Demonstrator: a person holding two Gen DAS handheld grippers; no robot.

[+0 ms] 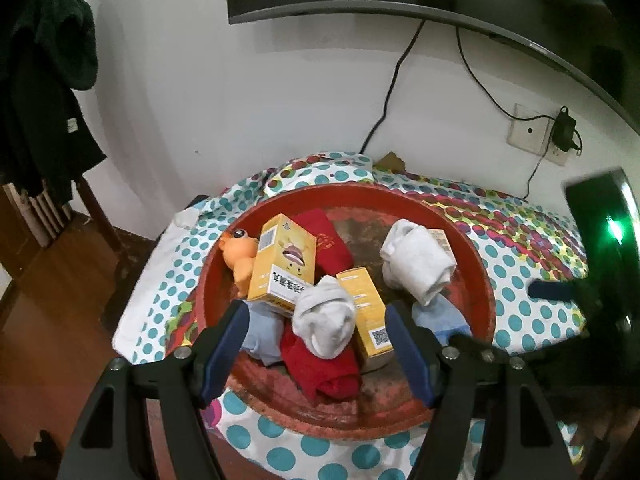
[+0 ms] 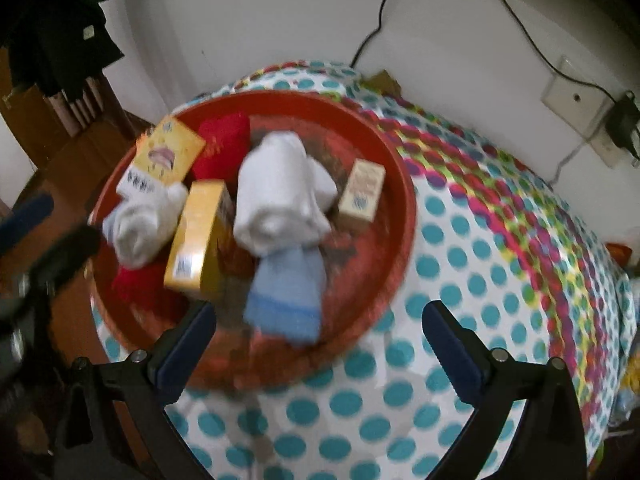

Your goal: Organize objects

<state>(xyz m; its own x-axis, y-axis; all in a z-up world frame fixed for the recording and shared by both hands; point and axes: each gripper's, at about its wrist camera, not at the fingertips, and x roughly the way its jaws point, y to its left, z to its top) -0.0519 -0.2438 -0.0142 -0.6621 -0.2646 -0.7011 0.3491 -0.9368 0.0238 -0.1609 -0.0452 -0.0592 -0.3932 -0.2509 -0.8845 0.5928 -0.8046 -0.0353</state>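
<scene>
Before a white wall, we see a dotted cloth (image 2: 460, 248) carrying a red tray (image 1: 476, 276) of rolled socks (image 1: 416, 264) and yellow boxes (image 1: 282, 264), over which our left gripper (image 1: 316, 340) and right gripper (image 2: 320, 344) both hover spread wide, holding nothing.

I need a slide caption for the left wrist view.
Open left gripper above red tray of rolled socks and yellow boxes.

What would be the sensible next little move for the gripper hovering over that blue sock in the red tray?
Probably ease the right gripper down over the light blue sock and close. Its jaws stand wide open with nothing gripped, and that sock lies nearest, at the near side of the red tray, clear of the white sock roll and yellow box. The view is blurred, so this is a guess.
</scene>
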